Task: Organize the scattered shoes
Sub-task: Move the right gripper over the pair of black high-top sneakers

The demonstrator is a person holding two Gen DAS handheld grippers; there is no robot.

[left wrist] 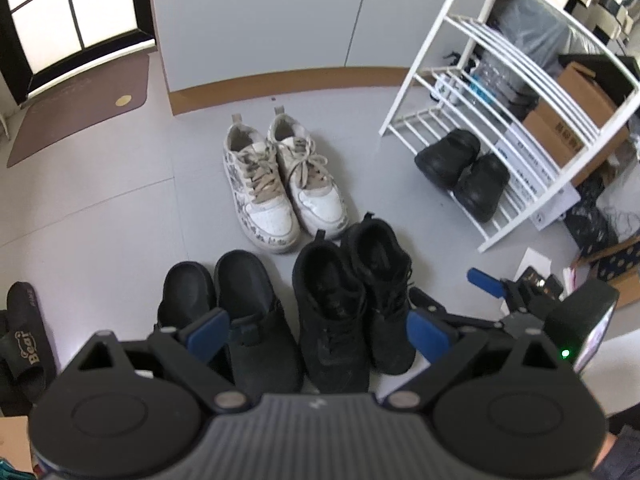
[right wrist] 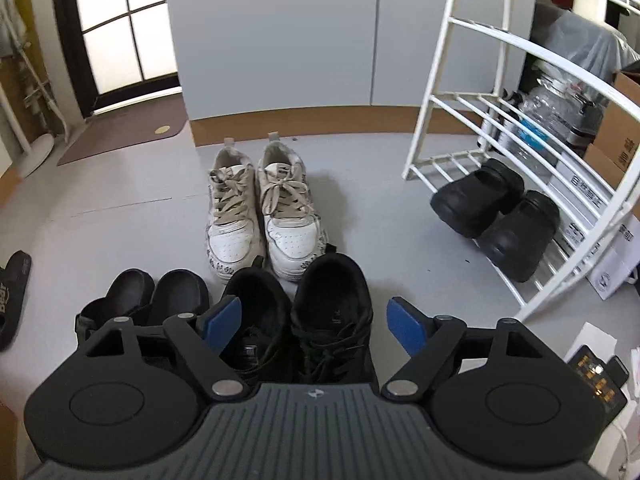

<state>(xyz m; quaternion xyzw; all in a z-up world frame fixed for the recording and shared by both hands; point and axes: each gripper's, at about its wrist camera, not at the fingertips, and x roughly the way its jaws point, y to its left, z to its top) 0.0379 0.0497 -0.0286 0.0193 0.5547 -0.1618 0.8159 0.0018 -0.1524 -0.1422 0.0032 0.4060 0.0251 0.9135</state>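
Right gripper jaws stood spread above the black lace-up sneakers at lower centre, nothing pinched; left gripper likewise spread. Seemingly lining up a pick: next, close on one sneaker, carry it to the white shoe rack, right.

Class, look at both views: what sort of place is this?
Probably a home entryway: a brown doormat lies before a glazed door, beside a white slatted shoe rack holding black clogs.
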